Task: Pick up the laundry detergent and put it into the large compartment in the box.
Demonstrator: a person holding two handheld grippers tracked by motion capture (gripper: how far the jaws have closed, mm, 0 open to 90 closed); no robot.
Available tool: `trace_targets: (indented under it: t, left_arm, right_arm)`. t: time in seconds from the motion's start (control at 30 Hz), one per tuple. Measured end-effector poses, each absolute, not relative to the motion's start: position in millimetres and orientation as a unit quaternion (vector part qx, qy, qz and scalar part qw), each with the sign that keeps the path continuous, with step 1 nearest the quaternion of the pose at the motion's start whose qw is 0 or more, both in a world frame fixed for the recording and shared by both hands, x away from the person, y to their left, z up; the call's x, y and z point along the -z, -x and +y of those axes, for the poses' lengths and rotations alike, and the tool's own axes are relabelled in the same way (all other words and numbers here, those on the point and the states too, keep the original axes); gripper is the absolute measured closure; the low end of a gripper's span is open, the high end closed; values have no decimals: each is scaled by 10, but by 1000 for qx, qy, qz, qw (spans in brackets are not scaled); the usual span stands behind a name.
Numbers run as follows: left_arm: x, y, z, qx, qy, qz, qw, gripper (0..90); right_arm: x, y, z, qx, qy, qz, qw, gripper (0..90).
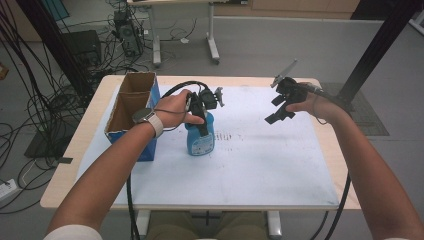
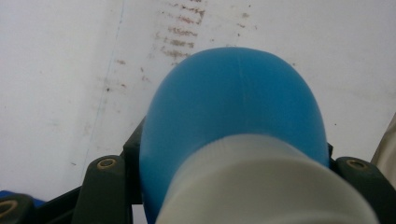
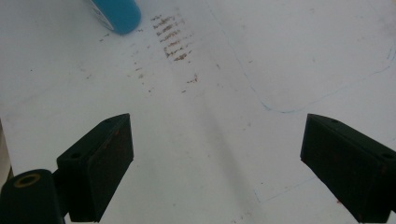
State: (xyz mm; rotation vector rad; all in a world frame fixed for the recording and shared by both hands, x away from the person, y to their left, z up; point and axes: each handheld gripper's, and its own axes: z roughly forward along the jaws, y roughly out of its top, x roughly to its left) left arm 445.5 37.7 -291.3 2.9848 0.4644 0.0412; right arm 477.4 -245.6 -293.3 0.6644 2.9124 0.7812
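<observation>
One high camera, two riding close on the jaws.
High view looks forward and down over the counter (image 1: pixel 280 170); both gripper views face its white sheet, sharing the blue bottle (image 2: pixel 233 107) ahead of their jaws.

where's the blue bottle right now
In the high view the blue bottle stands upright left of centre on the white mat, just right of the cardboard box, with the left gripper clamped near its top.

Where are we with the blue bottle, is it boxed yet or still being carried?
Done: the left gripper is shut on the blue bottle near its white cap. In hand: the bottle stands upright by the cardboard box, and I cannot tell if it is lifted off the white mat. Left: nothing shows inside the box yet. The right gripper hovers open and empty.
</observation>
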Motion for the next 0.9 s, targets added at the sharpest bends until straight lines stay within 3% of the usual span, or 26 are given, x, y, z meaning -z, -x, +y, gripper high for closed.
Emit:
trace_targets:
  t: [0.9]
  left_arm:
    - [2910, -4453, 372, -14, -986, 154, 56, 403]
  right_arm:
    - [2933, -4775, -2452, -255, -214, 943, 27, 93]
